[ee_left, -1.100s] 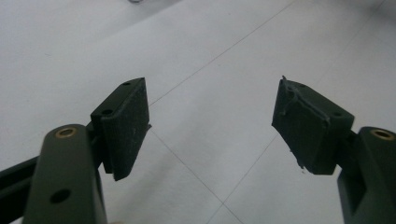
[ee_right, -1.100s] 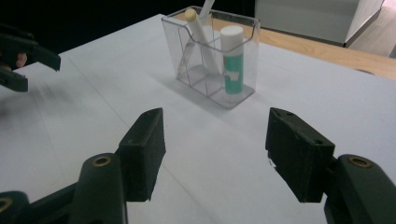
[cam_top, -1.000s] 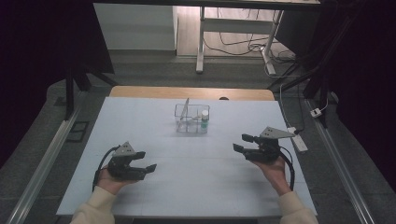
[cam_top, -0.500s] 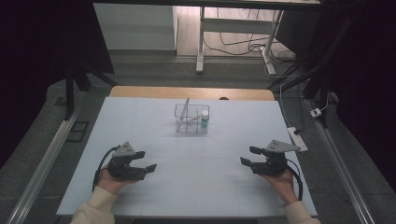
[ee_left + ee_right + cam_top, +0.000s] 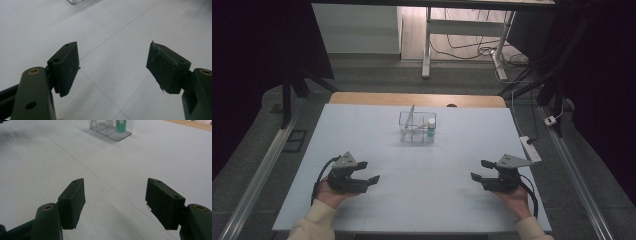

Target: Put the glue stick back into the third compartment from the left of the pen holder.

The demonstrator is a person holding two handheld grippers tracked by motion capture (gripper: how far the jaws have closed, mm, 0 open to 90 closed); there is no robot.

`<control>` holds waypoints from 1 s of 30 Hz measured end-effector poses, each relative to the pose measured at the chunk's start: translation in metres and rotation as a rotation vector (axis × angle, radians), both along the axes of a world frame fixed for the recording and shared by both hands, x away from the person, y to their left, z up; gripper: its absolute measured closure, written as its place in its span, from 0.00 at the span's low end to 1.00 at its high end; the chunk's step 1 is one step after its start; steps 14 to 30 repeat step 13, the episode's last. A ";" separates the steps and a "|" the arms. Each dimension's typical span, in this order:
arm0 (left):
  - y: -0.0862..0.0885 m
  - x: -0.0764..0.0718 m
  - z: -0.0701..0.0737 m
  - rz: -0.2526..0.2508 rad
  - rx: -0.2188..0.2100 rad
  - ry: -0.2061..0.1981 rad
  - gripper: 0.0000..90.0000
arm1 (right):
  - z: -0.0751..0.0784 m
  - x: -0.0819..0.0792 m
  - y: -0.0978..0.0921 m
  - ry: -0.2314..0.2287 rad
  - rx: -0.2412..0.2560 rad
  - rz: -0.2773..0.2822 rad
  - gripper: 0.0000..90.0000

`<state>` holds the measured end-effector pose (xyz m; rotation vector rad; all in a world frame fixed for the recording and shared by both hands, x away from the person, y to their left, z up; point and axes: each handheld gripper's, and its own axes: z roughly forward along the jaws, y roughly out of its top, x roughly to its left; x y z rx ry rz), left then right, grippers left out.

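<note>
My right gripper (image 5: 480, 169) and left gripper (image 5: 367, 171) rest low with jaws spread, holding nothing. The clear box (image 5: 417, 127) with its green bottle (image 5: 431, 129) sits well ahead, between them, so either can reach it.

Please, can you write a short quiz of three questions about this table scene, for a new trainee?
1. True or false: the left gripper is holding the small bottle.
2. Where does the bottle stand? A) in the clear organizer B) on the bare table C) between the jaws of the right gripper
3. Fill in: both grippers have their jaws ____.

Key: 1 false; 2 A; 3 open.
</note>
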<state>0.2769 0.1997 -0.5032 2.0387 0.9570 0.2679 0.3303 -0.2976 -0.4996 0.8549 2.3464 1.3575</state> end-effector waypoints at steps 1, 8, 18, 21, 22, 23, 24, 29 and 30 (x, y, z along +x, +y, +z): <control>0.000 0.000 0.000 0.000 0.001 -0.001 0.29 | 0.000 0.000 0.000 -0.002 0.001 0.001 0.35; 0.000 0.000 0.001 -0.001 0.002 -0.006 0.29 | 0.001 0.001 0.001 -0.004 -0.011 0.007 0.35; 0.002 0.000 0.000 -0.001 0.001 -0.004 0.29 | 0.001 0.002 0.001 -0.009 -0.009 0.004 0.34; 0.002 0.000 0.000 -0.001 0.001 -0.004 0.29 | 0.001 0.002 0.001 -0.009 -0.009 0.004 0.34; 0.002 0.000 0.000 -0.001 0.001 -0.004 0.29 | 0.001 0.002 0.001 -0.009 -0.009 0.004 0.34; 0.002 0.000 0.000 -0.001 0.001 -0.004 0.29 | 0.001 0.002 0.001 -0.009 -0.009 0.004 0.34; 0.002 0.000 0.000 -0.001 0.001 -0.004 0.29 | 0.001 0.002 0.001 -0.009 -0.009 0.004 0.34; 0.002 0.000 0.000 -0.001 0.001 -0.004 0.29 | 0.001 0.002 0.001 -0.009 -0.009 0.004 0.34; 0.002 0.000 0.000 -0.001 0.001 -0.004 0.29 | 0.001 0.002 0.001 -0.009 -0.009 0.004 0.34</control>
